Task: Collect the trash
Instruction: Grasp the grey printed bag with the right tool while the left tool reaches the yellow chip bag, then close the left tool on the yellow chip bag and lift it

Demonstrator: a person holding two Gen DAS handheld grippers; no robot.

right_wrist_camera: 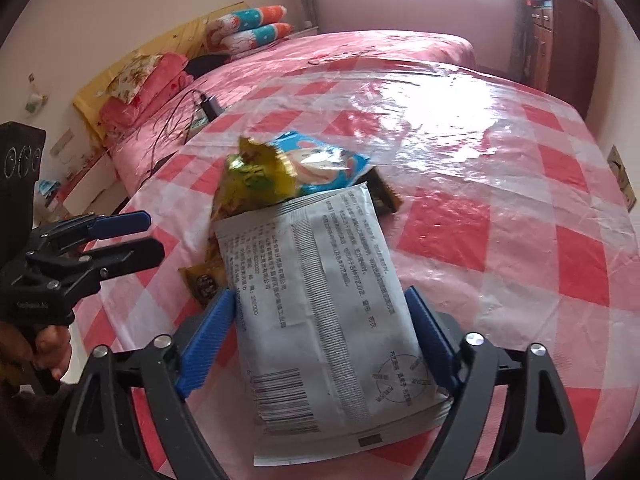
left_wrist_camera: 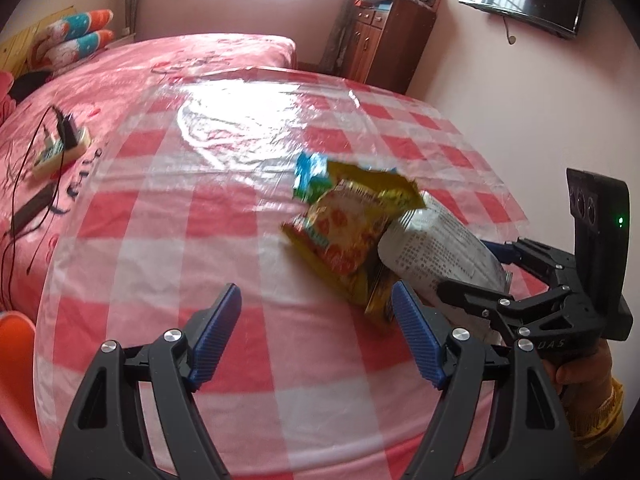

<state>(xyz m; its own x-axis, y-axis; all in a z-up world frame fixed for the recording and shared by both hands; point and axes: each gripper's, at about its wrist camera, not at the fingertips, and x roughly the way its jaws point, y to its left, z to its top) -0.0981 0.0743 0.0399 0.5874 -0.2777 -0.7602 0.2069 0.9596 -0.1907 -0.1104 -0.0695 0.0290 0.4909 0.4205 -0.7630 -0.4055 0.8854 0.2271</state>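
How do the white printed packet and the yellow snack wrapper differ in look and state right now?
The white packet is plain grey-white with black text and a barcode; the yellow wrapper is bright, with red and green print. The white packet sits between the right gripper's blue pads, while no gripper holds the yellow wrapper, which lies beyond the open left gripper. The white packet looks flat and smooth; the yellow wrapper is crumpled. Both sit over the checked plastic cloth.

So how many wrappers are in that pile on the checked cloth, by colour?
White bag: 1
Yellow wrapper: 1
Blue wrapper: 1
Total: 3
Brown scraps beside the white bag may be a fourth; I cannot tell.
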